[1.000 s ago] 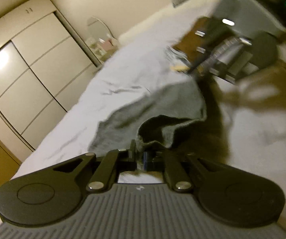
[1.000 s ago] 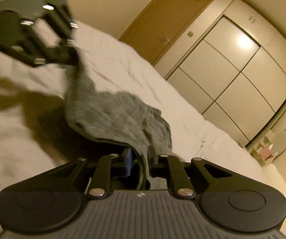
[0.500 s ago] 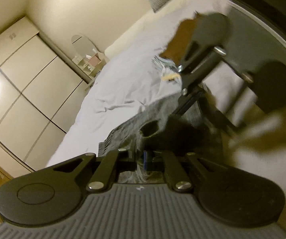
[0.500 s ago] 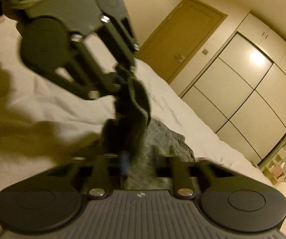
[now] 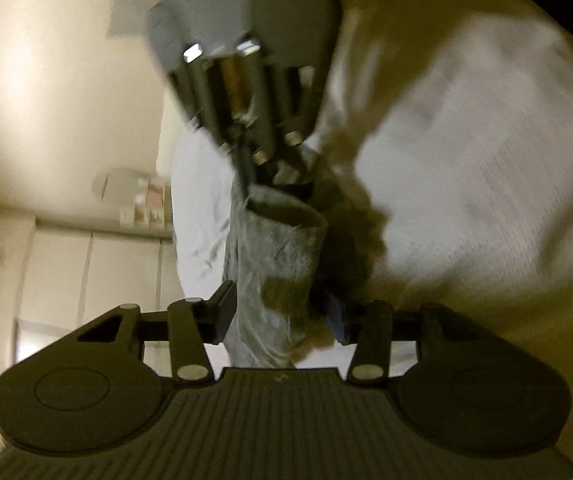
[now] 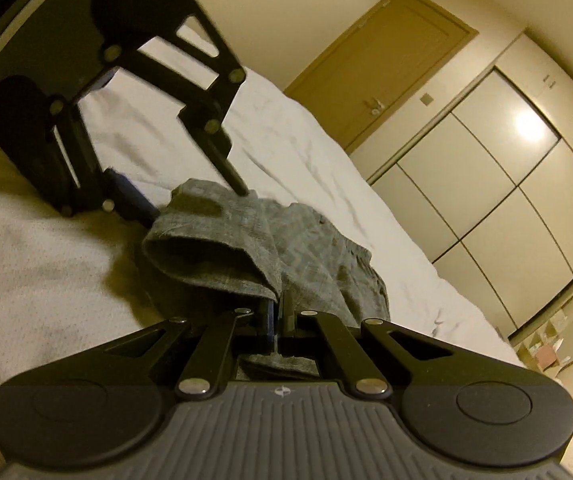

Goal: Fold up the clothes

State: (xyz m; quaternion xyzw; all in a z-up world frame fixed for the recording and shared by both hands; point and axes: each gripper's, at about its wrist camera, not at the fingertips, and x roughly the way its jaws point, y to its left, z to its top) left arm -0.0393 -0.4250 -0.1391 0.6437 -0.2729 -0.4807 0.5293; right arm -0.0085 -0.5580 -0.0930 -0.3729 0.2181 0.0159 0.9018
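Here, a grey, loosely woven garment [image 6: 286, 248] lies crumpled on a white bed [image 6: 286, 140], one edge rolled into a tube; the right hand-held gripper [image 6: 276, 316] at six o'clock pinches its hem; the left hand-held gripper [image 6: 190, 200], at ten o'clock, is spread wide, fingers astride the cloth.

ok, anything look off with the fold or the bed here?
The grey garment isn't flat: its folded edge stands up as an open loop beside the right gripper, which is shut on it. The left gripper is open, straddling the cloth. Nothing is spilled or damaged.
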